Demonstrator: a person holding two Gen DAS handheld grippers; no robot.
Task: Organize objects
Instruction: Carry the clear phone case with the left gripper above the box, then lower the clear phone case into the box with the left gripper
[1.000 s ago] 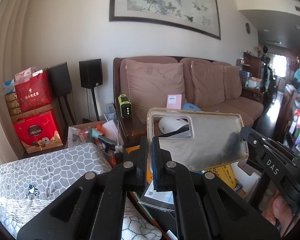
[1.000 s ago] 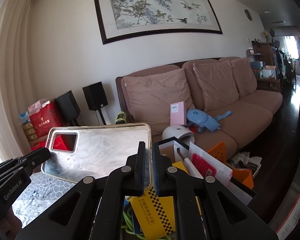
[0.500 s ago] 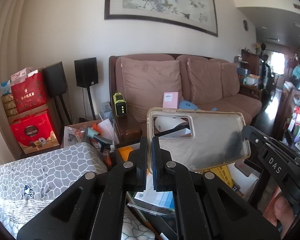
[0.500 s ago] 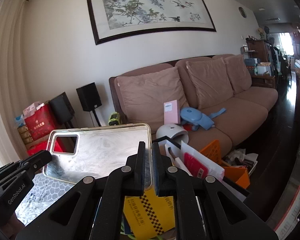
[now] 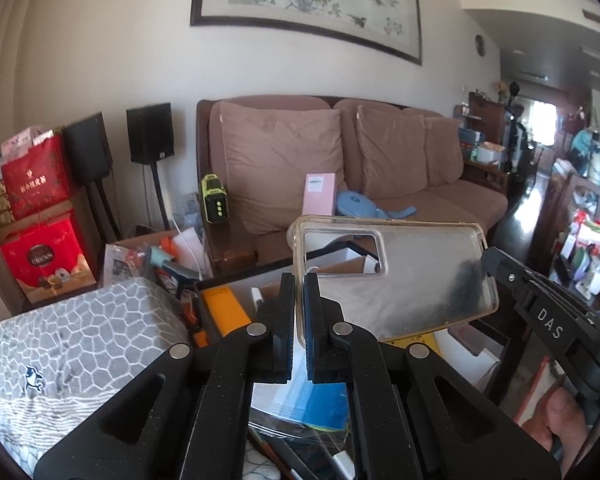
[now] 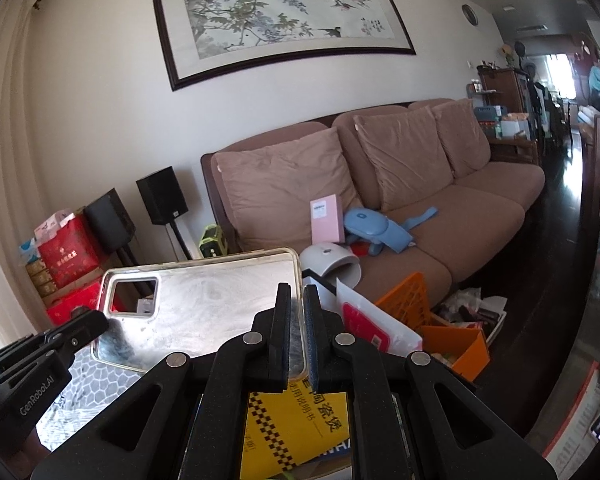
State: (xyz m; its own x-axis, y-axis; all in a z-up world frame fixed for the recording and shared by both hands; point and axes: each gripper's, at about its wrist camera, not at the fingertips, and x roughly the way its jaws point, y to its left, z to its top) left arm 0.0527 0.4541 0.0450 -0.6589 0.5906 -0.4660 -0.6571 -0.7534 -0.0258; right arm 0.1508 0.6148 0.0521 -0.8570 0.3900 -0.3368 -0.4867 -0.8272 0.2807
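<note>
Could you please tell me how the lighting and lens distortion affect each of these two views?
Left wrist view: fisheye bends the framed painting; bright glare at the far window; the clear scuffed plastic phone case looks hazy. Right wrist view: the white curtain bows inward; the case reflects light and turns milky; corners are vignetted black.

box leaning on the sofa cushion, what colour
Pink box with a white label; clearest in the right wrist view.

"DAS" on the right gripper [image 5: 548, 328] — "GenRobot.AI" on the left gripper [image 6: 36, 394].
</note>
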